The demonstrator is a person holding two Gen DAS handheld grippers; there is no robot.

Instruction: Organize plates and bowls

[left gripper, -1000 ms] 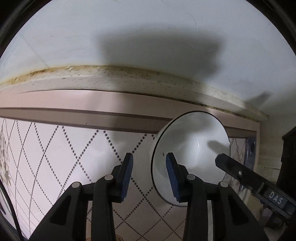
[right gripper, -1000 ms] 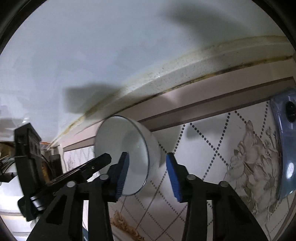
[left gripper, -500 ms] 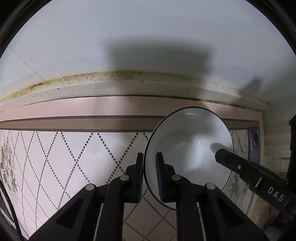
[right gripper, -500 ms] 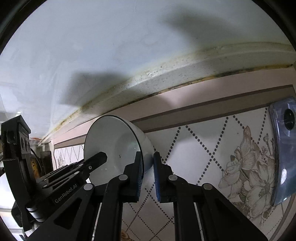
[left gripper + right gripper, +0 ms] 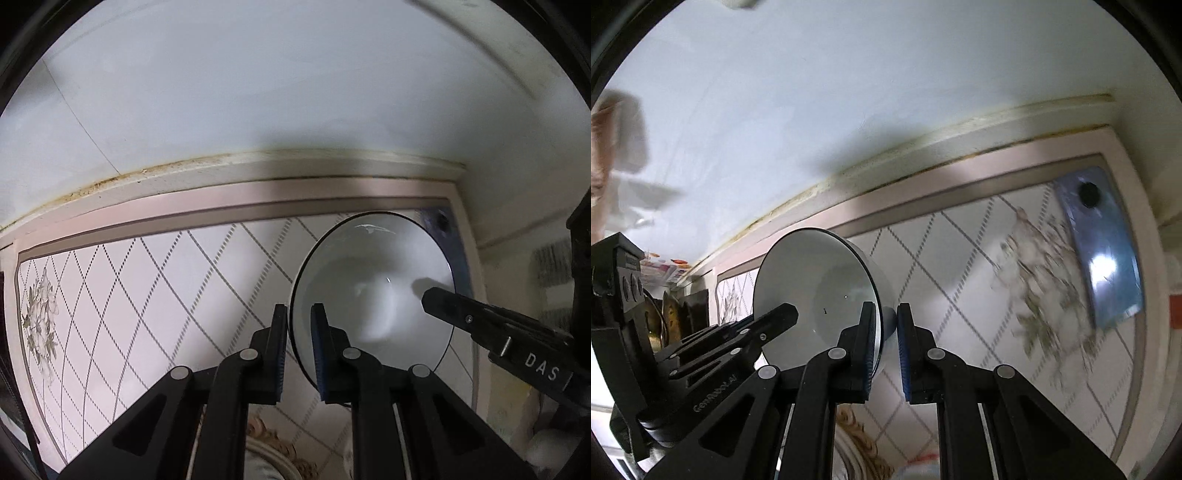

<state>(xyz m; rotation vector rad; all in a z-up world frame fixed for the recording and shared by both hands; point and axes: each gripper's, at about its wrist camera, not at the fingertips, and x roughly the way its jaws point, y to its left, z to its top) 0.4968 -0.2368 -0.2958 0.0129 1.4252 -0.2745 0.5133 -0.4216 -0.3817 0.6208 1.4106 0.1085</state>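
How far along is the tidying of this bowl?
Done: both grips are made. The left hand-held gripper and the right hand-held gripper each pinch opposite sides of the white bowl's rim. In hand: the bowl is held on edge above the patterned mat. Left: setting it down; no stack or rack is visible.

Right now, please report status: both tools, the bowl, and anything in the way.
Left tool and right tool shut on white bowl, opposite rims. Bowl tilted, off the patterned tabletop. Nothing blocking in view.
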